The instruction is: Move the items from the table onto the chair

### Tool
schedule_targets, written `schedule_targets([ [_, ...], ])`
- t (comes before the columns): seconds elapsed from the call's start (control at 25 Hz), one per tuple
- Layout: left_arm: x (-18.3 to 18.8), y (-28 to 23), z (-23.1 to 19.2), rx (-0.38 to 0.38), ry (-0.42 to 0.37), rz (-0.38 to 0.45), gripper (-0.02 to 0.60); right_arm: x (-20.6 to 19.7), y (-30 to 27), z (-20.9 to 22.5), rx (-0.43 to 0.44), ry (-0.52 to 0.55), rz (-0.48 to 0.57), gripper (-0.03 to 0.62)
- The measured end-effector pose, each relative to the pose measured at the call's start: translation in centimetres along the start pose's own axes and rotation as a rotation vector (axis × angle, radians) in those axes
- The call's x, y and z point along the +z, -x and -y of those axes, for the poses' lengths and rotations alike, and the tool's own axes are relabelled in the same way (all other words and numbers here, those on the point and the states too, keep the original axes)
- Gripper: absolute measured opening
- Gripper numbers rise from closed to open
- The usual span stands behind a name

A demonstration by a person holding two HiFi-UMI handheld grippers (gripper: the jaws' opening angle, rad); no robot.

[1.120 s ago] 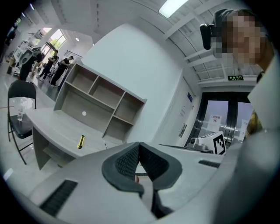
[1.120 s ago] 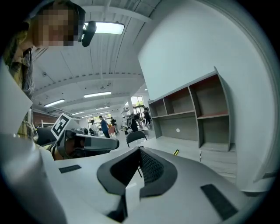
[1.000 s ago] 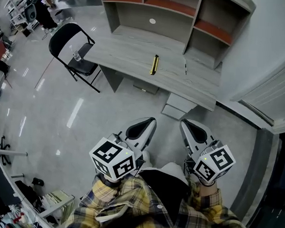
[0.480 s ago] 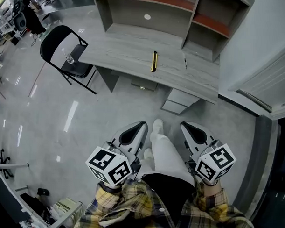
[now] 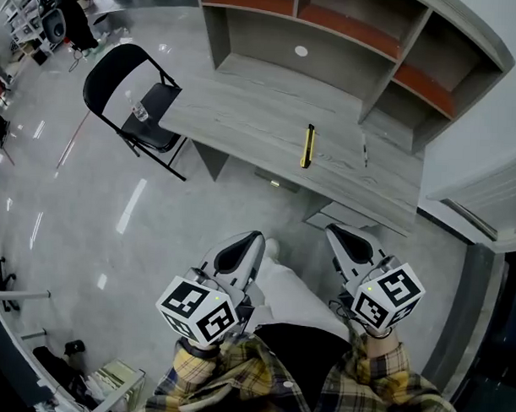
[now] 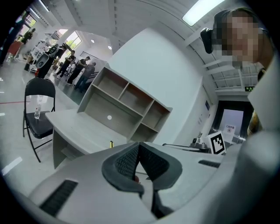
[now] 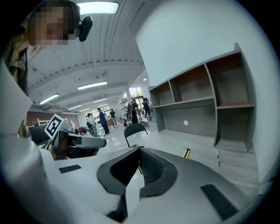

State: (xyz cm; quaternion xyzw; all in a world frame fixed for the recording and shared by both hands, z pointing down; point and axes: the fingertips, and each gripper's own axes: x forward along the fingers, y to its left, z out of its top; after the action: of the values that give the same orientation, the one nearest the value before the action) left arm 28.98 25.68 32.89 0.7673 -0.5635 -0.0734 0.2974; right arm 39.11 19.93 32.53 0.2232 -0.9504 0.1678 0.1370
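Note:
A yellow-and-black utility knife [image 5: 308, 146] lies on the grey desk [image 5: 244, 116], and a thin dark pen [image 5: 364, 150] lies to its right. The black folding chair [image 5: 127, 91] stands at the desk's left end with a clear bottle [image 5: 140, 112] on its seat. My left gripper [image 5: 248, 241] and right gripper [image 5: 341, 238] hang close to my body, well short of the desk. Both are shut with nothing in them. The left gripper view shows the shut left gripper [image 6: 139, 146], the chair [image 6: 38, 109] and the knife [image 6: 111, 143]. The right gripper view shows the shut right gripper [image 7: 140, 151], the knife [image 7: 187, 153] and the pen [image 7: 217, 158].
The desk carries a hutch of open shelves [image 5: 348, 35] along its back, and a low drawer unit [image 5: 346, 217] sits under its right end. Glossy floor [image 5: 114, 221] lies between me and the chair. People and equipment [image 6: 76, 70] stand far off in the hall.
The head view has shifted, so the desk and the knife now sit further right in it. My white-trousered leg has drawn back. Both grippers stay shut near my body.

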Motion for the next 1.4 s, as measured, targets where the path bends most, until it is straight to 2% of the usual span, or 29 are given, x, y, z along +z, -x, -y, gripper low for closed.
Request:
schedule_targets([
  [0.44, 9.5, -9.2, -6.2, -0.023, -0.071, -0.021, 0.005, 6.8, -9.1, 7.7, -0.019, -0.041, 0.061, 0.017],
  [0.72, 12.4, -13.6, -8.5, -0.041, -0.091, -0.047, 0.005, 8.9, -11.7, 11.5, -0.049, -0.059, 0.073, 0.017],
  [1.04, 14.5, -18.0, -11.9, -0.099, -0.075, -0.089, 0.005, 8.5, -14.7, 14.2, -0.106, -0.099, 0.032, 0.017],
  [1.16, 15.8, -20.1, -13.7, -0.144, -0.079, -0.124, 0.005, 9.4, -16.6, 15.1, -0.154, -0.119, 0.045, 0.017],
  [1.4, 19.5, -24.8, -16.7, -0.286, -0.145, -0.203, 0.005, 11.7, -21.4, 17.1, -0.28, -0.168, 0.089, 0.017],
])
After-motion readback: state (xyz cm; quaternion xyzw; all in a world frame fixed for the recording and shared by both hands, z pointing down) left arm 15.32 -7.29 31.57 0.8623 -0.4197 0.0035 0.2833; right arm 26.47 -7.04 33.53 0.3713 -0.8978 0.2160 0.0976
